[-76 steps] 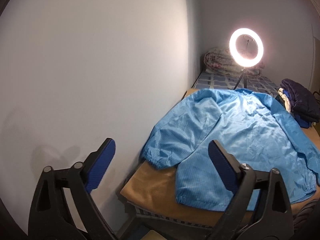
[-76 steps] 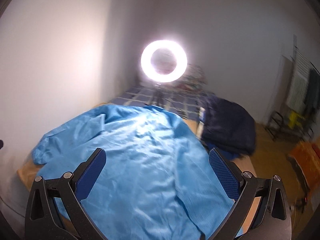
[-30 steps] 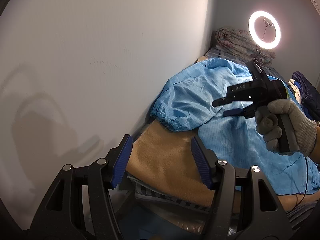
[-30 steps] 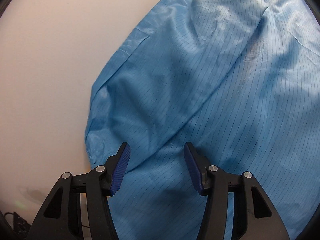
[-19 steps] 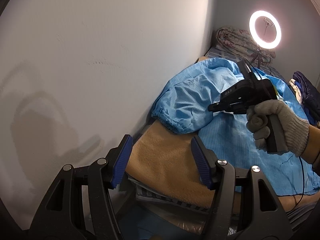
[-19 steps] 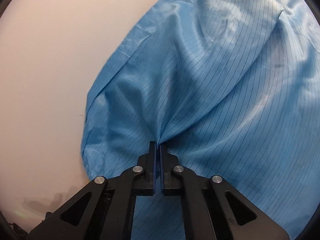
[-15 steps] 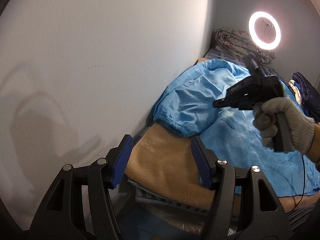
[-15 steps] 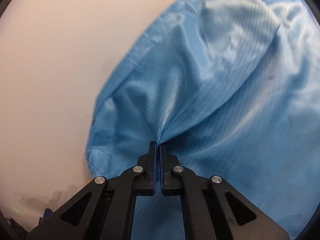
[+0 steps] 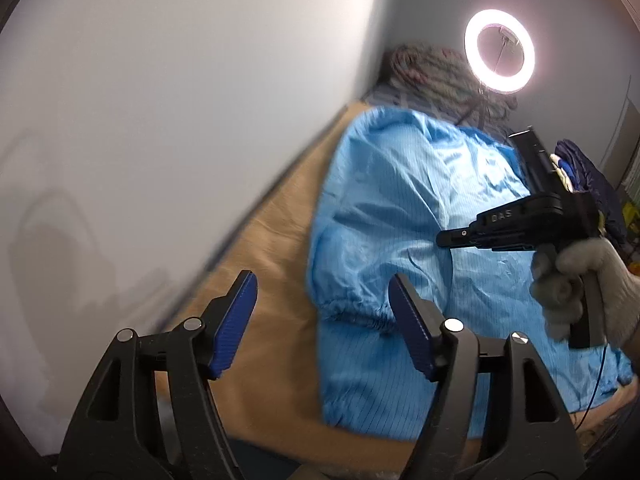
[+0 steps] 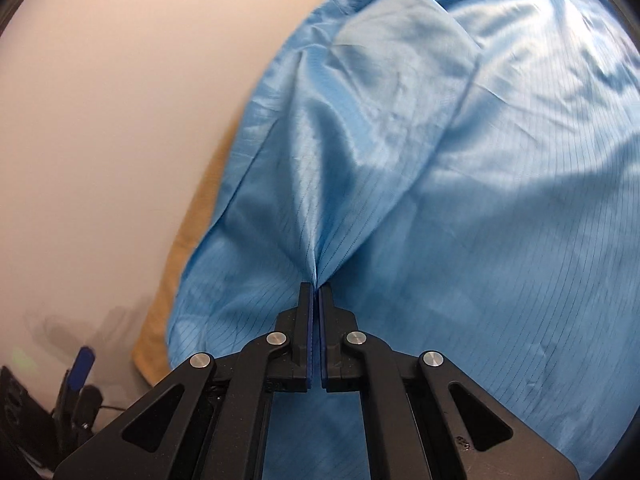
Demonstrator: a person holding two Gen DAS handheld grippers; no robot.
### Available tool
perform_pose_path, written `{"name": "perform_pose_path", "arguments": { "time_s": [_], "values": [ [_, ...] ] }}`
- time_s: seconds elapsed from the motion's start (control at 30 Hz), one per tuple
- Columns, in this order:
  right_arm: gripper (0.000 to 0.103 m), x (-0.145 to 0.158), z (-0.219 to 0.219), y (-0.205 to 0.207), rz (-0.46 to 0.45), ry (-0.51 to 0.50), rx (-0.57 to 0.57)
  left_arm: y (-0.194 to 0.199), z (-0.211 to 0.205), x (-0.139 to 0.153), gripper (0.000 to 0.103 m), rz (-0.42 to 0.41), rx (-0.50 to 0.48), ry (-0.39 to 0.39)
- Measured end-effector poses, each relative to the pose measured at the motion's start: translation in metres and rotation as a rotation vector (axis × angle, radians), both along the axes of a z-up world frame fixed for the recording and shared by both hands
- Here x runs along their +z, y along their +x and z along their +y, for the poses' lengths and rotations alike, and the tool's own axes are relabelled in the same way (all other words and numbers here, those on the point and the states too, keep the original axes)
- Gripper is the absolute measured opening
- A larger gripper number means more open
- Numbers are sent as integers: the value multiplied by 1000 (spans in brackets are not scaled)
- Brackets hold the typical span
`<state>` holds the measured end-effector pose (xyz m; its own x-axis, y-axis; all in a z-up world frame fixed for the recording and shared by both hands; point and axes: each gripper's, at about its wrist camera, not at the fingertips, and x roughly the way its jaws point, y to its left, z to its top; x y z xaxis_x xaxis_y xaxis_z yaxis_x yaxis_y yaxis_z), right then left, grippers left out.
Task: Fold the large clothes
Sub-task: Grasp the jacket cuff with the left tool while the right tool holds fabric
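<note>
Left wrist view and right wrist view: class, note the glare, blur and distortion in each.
Left wrist view: ring light flares white, wall edge smeared, fisheye bends the bed. Right wrist view: blue garment shows sheen, top right blurred, corners vignetted.

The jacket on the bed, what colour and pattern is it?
Light blue jacket with thin dark pinstripes, clearest in the right wrist view.

text: "DAS" | on: black body of the right gripper (image 9: 444,238), left wrist view | legibility: small, faint | other readable text: none
</note>
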<state>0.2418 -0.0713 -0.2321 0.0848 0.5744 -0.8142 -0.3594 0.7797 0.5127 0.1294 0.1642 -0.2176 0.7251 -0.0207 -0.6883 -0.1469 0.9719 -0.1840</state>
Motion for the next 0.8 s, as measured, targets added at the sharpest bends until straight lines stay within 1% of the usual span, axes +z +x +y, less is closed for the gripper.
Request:
{"name": "perform_pose_path", "arguments": {
  "time_s": [0.07,0.1,0.13,0.2,0.3,0.33,0.37,0.4,0.43,0.47,0.57,0.6,0.67,0.8],
  "values": [
    [1,-4,-7,-9,-7,12,-1,18,5,-14,70,44,13,-53],
    [1,-7,-7,-9,-14,10,3,26,9,-22,70,65,20,-95],
    [1,-5,-6,-9,-25,1,11,31,11,-27,70,81,33,-123],
    [2,-11,-6,-13,-52,-7,31,42,19,-38,70,103,59,-194],
    [4,-15,-13,-12,-64,-3,46,57,21,-52,70,137,84,-241],
    [5,-17,-13,-11,-62,2,48,61,18,-55,67,143,86,-241],
    [5,-18,-16,-12,-61,2,52,65,16,-57,49,147,85,-227],
    [5,-18,-17,-11,-61,-1,57,68,14,-58,20,155,83,-203],
    [6,-17,-20,-10,-62,-9,62,71,13,-59,10,161,78,-191],
    [8,-13,-22,-11,-69,-7,66,72,11,-57,6,151,77,-183],
    [8,3,-33,-11,-122,-1,53,70,8,-40,3,85,87,-111],
    [8,10,-37,-11,-154,0,37,69,7,-34,3,64,90,-95],
    [8,18,-40,-9,-188,7,12,66,9,-19,3,18,96,-68],
    [8,13,-33,-1,-193,17,-13,65,9,9,2,-45,84,-19]
  ]
}}
